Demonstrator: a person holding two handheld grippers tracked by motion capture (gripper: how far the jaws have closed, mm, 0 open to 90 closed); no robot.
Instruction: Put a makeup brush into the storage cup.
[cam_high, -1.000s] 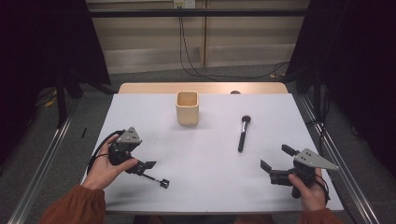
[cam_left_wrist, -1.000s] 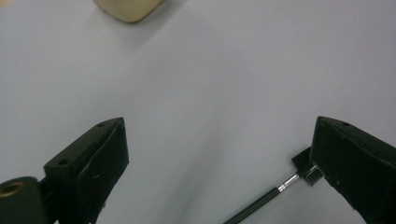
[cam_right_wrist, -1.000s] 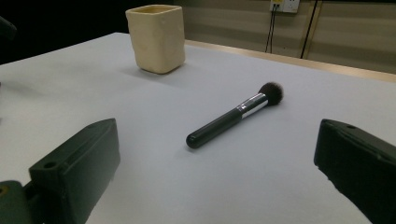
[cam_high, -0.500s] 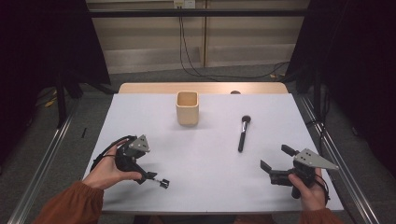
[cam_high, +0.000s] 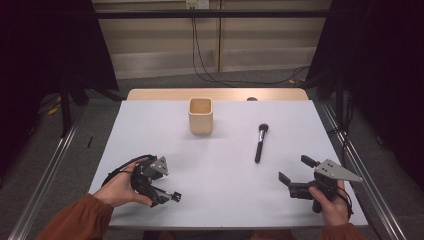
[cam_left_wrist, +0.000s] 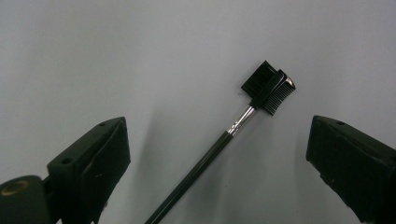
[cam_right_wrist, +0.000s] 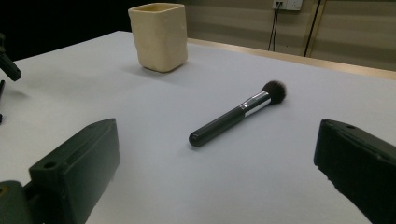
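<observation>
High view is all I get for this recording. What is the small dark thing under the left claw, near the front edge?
Observer: A slim black brow brush lying flat; its head pairs a comb with short bristles.
Operator: Is the claw gripping it?
Observer: No. The left claw is open, with one jaw on each side of the handle and neither touching it.
Operator: What does the right claw face?
Observer: The right claw is open and looks along the powder brush, whose handle end points toward it and whose bristles point away.
</observation>
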